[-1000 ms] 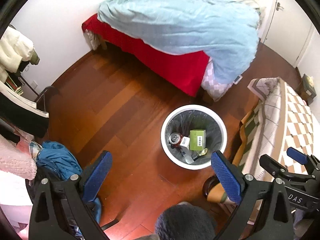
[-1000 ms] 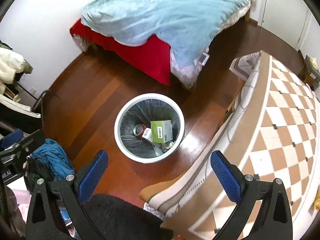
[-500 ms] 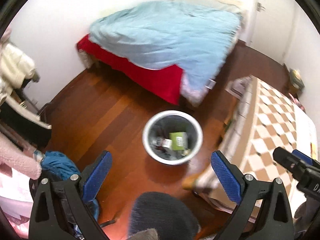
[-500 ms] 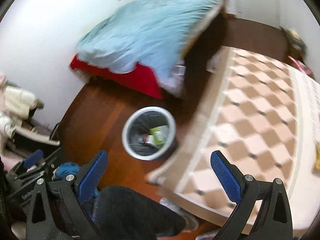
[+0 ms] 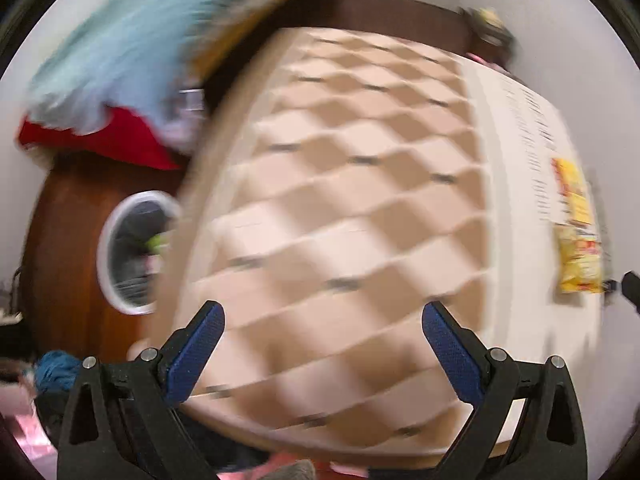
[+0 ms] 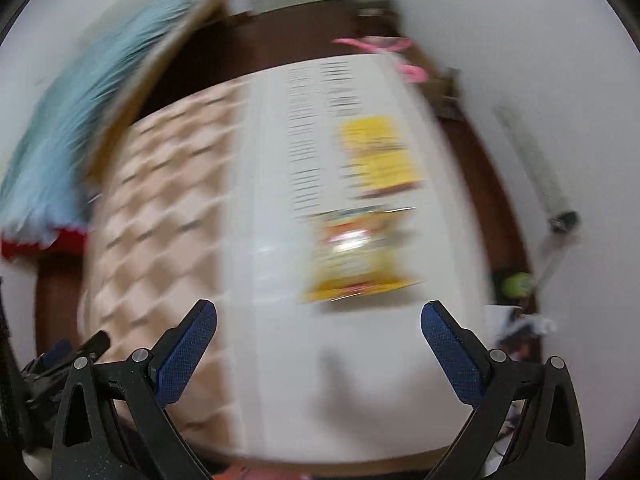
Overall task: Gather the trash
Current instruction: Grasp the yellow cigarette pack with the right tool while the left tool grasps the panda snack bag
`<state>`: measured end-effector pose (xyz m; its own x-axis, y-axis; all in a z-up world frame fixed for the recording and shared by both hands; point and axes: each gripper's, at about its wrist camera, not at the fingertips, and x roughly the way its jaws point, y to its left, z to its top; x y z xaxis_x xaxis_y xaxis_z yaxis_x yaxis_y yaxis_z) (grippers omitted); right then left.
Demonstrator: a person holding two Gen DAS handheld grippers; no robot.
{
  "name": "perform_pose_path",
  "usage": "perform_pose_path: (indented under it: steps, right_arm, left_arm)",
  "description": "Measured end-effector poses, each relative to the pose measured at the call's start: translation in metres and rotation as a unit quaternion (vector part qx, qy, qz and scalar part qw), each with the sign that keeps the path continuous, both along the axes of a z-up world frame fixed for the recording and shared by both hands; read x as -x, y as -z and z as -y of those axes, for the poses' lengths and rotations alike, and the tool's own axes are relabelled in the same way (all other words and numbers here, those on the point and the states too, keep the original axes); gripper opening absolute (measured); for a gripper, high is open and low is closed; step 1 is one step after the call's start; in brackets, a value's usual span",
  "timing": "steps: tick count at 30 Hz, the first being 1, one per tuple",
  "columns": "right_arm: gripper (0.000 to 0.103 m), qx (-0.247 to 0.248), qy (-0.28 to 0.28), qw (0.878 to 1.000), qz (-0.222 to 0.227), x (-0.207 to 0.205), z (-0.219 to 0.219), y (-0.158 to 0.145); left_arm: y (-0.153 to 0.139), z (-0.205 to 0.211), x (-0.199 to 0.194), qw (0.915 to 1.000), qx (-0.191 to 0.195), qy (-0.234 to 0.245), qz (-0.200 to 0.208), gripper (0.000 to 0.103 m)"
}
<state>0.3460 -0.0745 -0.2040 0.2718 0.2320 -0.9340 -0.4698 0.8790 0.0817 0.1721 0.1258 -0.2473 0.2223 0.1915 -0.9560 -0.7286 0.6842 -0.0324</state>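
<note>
Both current views are motion-blurred. A white round trash bin point(image 5: 120, 248) with a dark liner stands on the wooden floor at the left, half hidden by the checkered bed point(image 5: 340, 200). Two yellow snack wrappers lie on the bed's white part: the nearer wrapper point(image 6: 360, 256) and the farther yellow wrapper point(image 6: 378, 154); both wrappers point(image 5: 578, 232) also show at the right of the left wrist view. My left gripper point(image 5: 322, 348) is open above the checkered cover, holding nothing. My right gripper point(image 6: 318, 344) is open above the white part, just short of the nearer wrapper.
A second bed with a light blue duvet point(image 5: 132, 48) over a red sheet point(image 5: 104, 140) stands beyond the bin. Blue clothing point(image 5: 56, 368) lies at the lower left. Pink items point(image 6: 384, 52) sit past the bed's far end. A grey pole point(image 6: 536, 168) leans by the right wall.
Both grippers have swung right, away from the trash bin and over the checkered bed. The bin has slid to the left edge, and the yellow wrappers have come into view.
</note>
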Motion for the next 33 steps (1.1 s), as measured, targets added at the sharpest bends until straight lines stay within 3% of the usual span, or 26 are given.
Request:
perform_pose_path:
  steps: [5, 7, 8, 15, 16, 18, 19, 21, 24, 33]
  right_arm:
    - [0.098, 0.025, 0.054, 0.998, -0.016, -0.064, 0.063, 0.032]
    - [0.071, 0.023, 0.063, 0.997, -0.029, -0.076, 0.077, 0.049]
    - [0.066, 0.025, 0.067, 0.997, -0.036, -0.081, 0.082, 0.056]
    - [0.065, 0.011, 0.087, 0.994, -0.059, -0.098, 0.103, 0.080]
    - [0.065, 0.010, 0.087, 0.994, -0.059, -0.100, 0.105, 0.081]
    - [0.065, 0.010, 0.084, 0.995, -0.060, -0.103, 0.104, 0.082]
    - [0.065, 0.010, 0.082, 0.995, -0.060, -0.105, 0.104, 0.080]
    - [0.065, 0.007, 0.077, 0.995, -0.059, -0.107, 0.100, 0.078]
    - [0.065, -0.006, 0.063, 0.996, -0.059, -0.110, 0.085, 0.071]
    - [0.071, -0.038, -0.004, 0.997, -0.064, -0.131, -0.006, 0.065]
  left_arm:
    - [-0.007, 0.046, -0.092, 0.9968, 0.048, 0.060, 0.021, 0.100]
    - [-0.007, 0.068, -0.127, 0.9940, 0.057, 0.091, 0.017, 0.100]
    - [-0.004, 0.078, -0.144, 0.9923, 0.062, 0.106, 0.013, 0.100]
    - [0.036, 0.121, -0.217, 0.9805, 0.113, 0.158, -0.027, 0.100]
    - [0.039, 0.123, -0.220, 0.9803, 0.116, 0.157, -0.029, 0.100]
    - [0.045, 0.123, -0.223, 0.9804, 0.119, 0.155, -0.027, 0.070]
    - [0.044, 0.123, -0.222, 0.9793, 0.132, 0.153, -0.013, 0.063]
    - [0.039, 0.123, -0.218, 0.9776, 0.141, 0.156, 0.001, 0.041]
    - [0.025, 0.113, -0.208, 0.9840, 0.082, 0.158, 0.004, 0.040]
    - [0.018, 0.025, -0.158, 0.9977, 0.011, 0.067, -0.005, 0.040]
